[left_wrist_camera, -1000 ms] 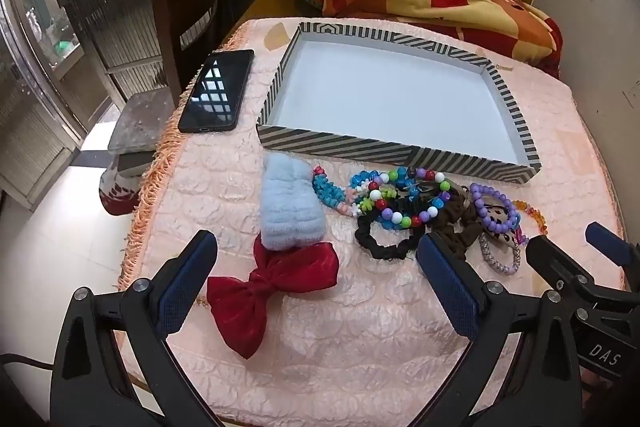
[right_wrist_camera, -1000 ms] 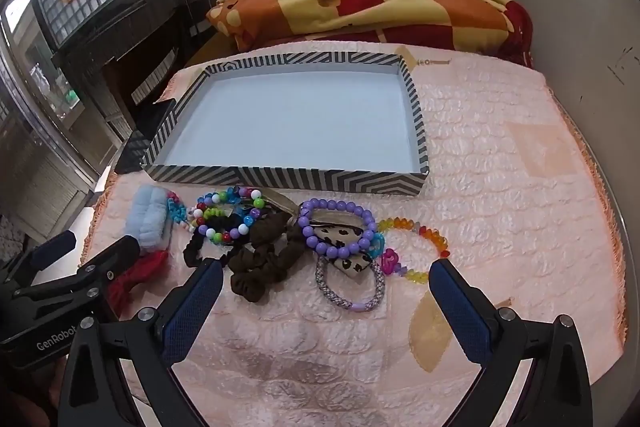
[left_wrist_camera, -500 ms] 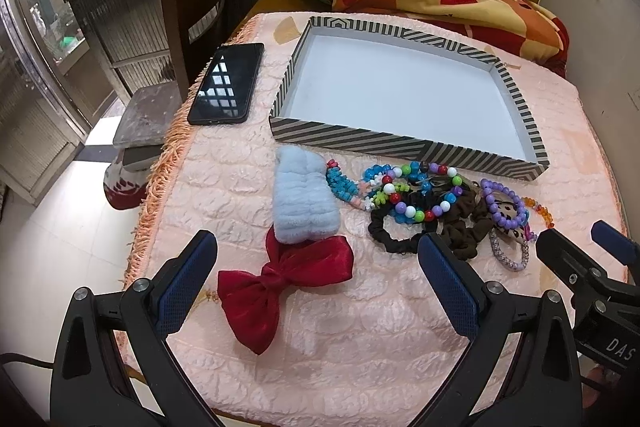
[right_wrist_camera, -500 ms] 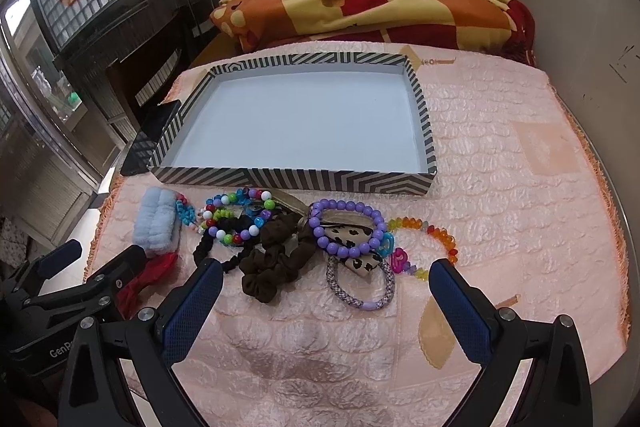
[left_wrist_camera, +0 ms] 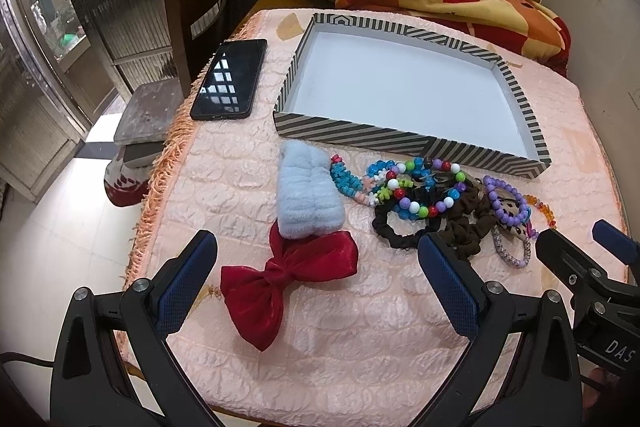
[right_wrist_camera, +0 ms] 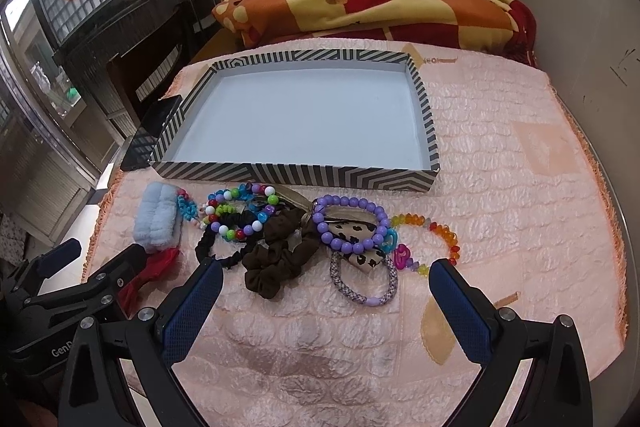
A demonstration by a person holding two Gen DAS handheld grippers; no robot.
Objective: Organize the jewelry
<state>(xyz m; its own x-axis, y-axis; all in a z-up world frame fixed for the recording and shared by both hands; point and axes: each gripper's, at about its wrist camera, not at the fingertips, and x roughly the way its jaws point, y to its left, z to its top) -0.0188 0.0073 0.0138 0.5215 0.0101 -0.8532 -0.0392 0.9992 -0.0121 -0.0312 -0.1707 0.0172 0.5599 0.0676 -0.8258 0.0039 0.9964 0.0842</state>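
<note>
Both claws hang spread and empty over the counter's near edge: the left claw [left_wrist_camera: 316,283] above the red bow [left_wrist_camera: 288,277], the right claw [right_wrist_camera: 326,295] before the brown scrunchie [right_wrist_camera: 280,253] and purple bead bracelet [right_wrist_camera: 350,223]. Jewelry lies heaped along the striped tray [right_wrist_camera: 424,103], just beside its near wall. A black phone [left_wrist_camera: 230,79] rests near the counter's left edge.

"DAS" is read in white letters on the black body of the right tongs [left_wrist_camera: 612,251], seen from the left wrist. "GenR", cut off, is printed on the left tongs [right_wrist_camera: 100,259] body in the right wrist view.
</note>
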